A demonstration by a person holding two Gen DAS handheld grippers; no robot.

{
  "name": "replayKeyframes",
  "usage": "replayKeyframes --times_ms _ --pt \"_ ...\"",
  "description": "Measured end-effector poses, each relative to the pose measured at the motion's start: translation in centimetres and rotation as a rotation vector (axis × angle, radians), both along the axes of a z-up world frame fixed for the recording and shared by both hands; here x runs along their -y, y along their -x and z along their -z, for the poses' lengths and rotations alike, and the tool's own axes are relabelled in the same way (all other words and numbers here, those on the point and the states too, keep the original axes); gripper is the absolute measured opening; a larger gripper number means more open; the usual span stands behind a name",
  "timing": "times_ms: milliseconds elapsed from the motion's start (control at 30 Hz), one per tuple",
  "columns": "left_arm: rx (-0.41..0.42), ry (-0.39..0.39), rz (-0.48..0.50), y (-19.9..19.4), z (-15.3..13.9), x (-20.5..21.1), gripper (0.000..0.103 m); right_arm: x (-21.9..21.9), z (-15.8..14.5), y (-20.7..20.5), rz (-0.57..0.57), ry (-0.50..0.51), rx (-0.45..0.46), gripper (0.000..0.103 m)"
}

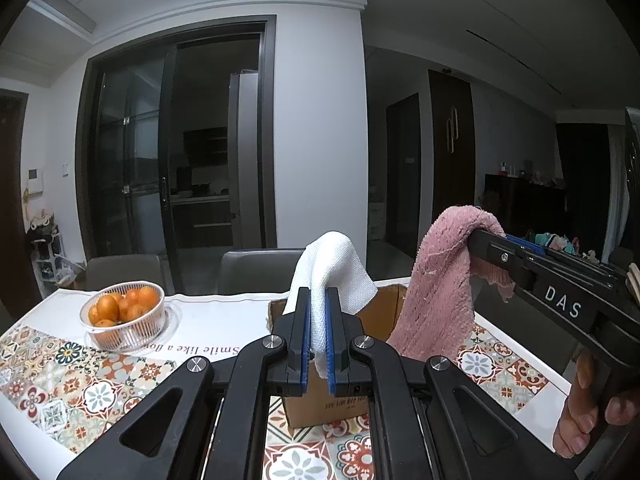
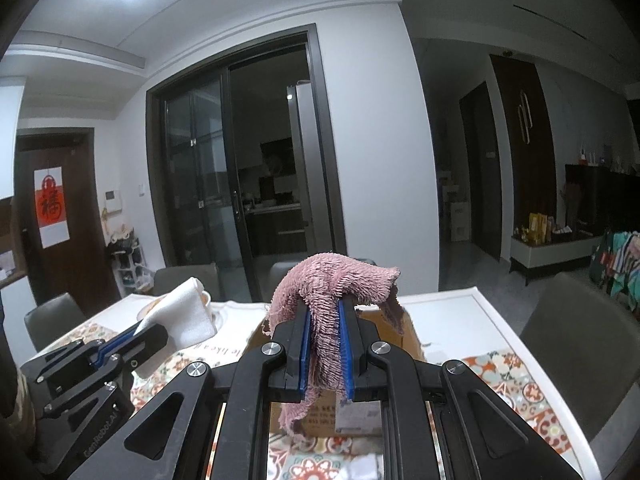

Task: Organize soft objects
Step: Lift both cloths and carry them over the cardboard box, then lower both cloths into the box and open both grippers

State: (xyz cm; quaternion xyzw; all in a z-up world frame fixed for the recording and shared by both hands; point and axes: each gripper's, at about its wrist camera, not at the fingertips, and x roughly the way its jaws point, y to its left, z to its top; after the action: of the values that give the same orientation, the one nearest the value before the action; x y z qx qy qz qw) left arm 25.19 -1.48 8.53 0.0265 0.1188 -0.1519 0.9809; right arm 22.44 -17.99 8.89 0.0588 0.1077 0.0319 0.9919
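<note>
Left gripper (image 1: 318,300): clamped on white cloth (image 1: 330,268). Right gripper (image 2: 325,312): clamped on pink towel (image 2: 332,280). Both held above cardboard box (image 1: 380,312). Risk: trailing ends snagging box rim, draping outside on release.

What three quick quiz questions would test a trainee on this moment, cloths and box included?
1. True or false: the left hand-held gripper is shut on the white cloth.
2. Which cloth does the right hand-held gripper hold? A) white B) pink C) none
3. Fill in: the open cardboard box stands on the patterned table, and to its left in the left wrist view is a clear bowl of ____.

Key
1. True: the cloth is pinched between the blue pads and droops over the fingertips.
2. B: the pink cloth hangs from the closed jaws above the box.
3. Oranges.
</note>
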Motion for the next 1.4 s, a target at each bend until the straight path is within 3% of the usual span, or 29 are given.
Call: replayKeyframes --times_ms 433,933,1133,1400 --pt "-0.01 -0.007 0.021 -3.9 0.2 1.4 0.008 0.5 -0.8 -3.4 0.007 0.013 0.031 0.014" --pt "-0.035 -0.044 0.022 -8.2 2.3 3.4 0.008 1.6 0.6 -8.5 0.009 0.03 0.012 0.014" --pt "-0.073 -0.084 0.016 -10.0 3.6 4.7 0.008 1.2 1.7 -10.7 0.007 0.041 -0.034 0.014" --pt "-0.158 -0.116 0.018 -11.9 5.7 6.0 0.008 2.0 4.9 -13.4 -0.019 0.019 -0.163 0.014"
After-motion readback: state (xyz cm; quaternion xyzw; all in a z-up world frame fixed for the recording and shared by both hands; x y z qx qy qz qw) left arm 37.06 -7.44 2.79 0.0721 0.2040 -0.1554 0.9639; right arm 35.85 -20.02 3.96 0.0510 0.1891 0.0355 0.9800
